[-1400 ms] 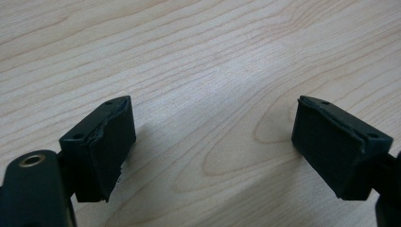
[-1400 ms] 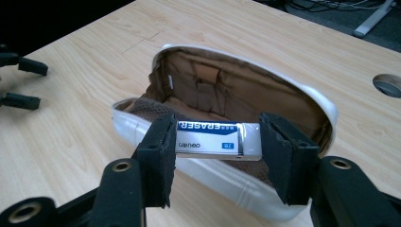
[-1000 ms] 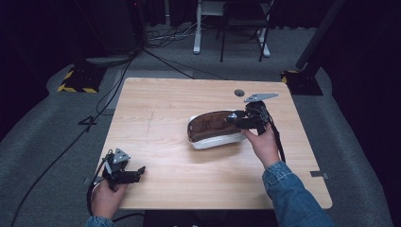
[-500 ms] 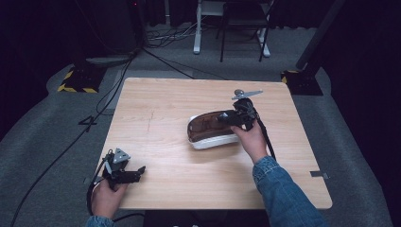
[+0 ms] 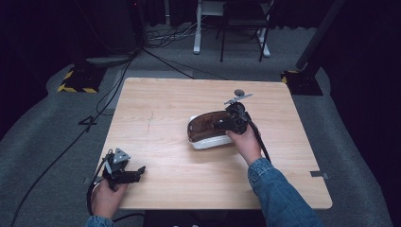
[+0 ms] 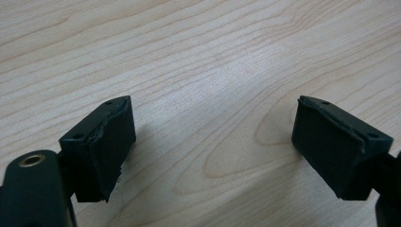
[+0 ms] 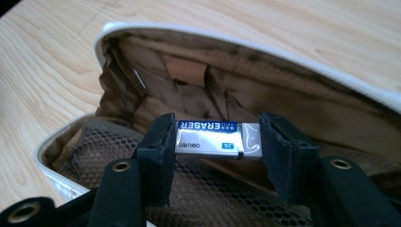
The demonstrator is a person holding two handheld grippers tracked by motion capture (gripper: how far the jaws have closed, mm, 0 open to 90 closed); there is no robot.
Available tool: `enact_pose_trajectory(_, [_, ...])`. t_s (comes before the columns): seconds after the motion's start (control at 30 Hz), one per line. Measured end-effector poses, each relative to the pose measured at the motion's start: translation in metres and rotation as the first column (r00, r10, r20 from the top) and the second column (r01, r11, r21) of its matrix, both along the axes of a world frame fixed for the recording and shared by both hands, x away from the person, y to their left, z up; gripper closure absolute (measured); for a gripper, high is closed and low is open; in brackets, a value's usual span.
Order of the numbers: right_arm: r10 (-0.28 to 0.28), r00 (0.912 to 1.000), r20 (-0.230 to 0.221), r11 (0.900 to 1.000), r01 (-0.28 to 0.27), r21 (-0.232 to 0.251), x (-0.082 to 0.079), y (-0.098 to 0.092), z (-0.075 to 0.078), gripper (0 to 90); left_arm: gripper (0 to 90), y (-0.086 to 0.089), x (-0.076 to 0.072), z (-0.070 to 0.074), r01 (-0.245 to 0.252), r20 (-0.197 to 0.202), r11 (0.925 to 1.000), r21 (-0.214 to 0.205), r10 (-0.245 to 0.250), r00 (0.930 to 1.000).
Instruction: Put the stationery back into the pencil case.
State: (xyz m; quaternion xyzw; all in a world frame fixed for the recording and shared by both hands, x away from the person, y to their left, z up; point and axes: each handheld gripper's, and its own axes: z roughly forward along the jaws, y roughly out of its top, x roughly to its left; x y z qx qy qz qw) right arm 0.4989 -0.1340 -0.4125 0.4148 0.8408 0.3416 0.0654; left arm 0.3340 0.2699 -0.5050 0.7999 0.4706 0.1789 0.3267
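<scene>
One small white block eraser in its blue-printed sleeve [image 7: 215,140], light and rubbery, I hold endwise in right gripper [image 7: 215,142] over the open brown-lined white pencil case [image 7: 246,85]; left gripper [image 6: 213,146] gapes wide.

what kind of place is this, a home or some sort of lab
Most likely a lab or recording studio, not a home. A bare wooden table stands alone on grey carpet, with black curtains around, cables trailing over the floor, and a stand base marked with yellow-black hazard tape.
</scene>
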Motion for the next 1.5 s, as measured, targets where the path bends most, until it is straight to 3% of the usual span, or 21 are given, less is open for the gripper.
enact_pose_trajectory(0.13, [-0.001,0.9997,-0.024,0.9998,0.0,-0.019,0.0,0.003,-0.005,48.2,14.7,0.0,0.0,0.0,0.0,0.0,1.0,0.0,0.0,1.0])
enact_pose_trajectory(0.33, [0.006,1.0,0.003,0.9996,-0.006,-0.028,-0.001,0.007,-0.007,44.2,14.7,0.0,0.0,0.0,0.0,0.0,1.0,0.0,0.0,1.0])
enact_pose_trajectory(0.47, [-0.001,0.9997,0.024,0.9998,0.001,-0.019,-0.001,0.006,-0.007,39.5,14.7,0.0,0.0,0.0,0.0,0.0,1.0,0.0,0.0,1.0])
enact_pose_trajectory(0.7, [0.004,0.9999,0.016,1.0,-0.004,0.007,-0.003,0.001,-0.006,39.9,14.7,0.0,0.0,0.0,0.0,0.0,1.0,0.0,0.0,1.0])
enact_pose_trajectory(1.0, [0.038,0.9962,0.079,0.9965,-0.044,0.071,-0.024,-0.023,0.022,41.1,14.7,0.0,0.0,0.0,-0.001,0.001,1.0,0.0,0.001,1.0])
enact_pose_trajectory(1.13, [0.035,0.9919,0.122,0.9935,-0.048,0.104,-0.041,-0.043,0.038,41.1,14.7,0.0,-0.001,0.0,0.0,0.002,1.0,-0.004,0.0,1.0])
enact_pose_trajectory(1.3, [0.023,0.9891,0.146,0.9886,-0.044,0.144,-0.057,-0.064,0.047,40.9,14.7,0.0,-0.003,0.0,0.001,-0.001,1.0,-0.002,-0.001,1.0])
enact_pose_trajectory(1.5, [0.018,0.9819,0.188,0.9892,-0.045,0.14,-0.072,-0.084,0.051,40.6,14.7,0.0,-0.004,0.0,0.006,-0.004,1.0,-0.004,-0.006,1.0])
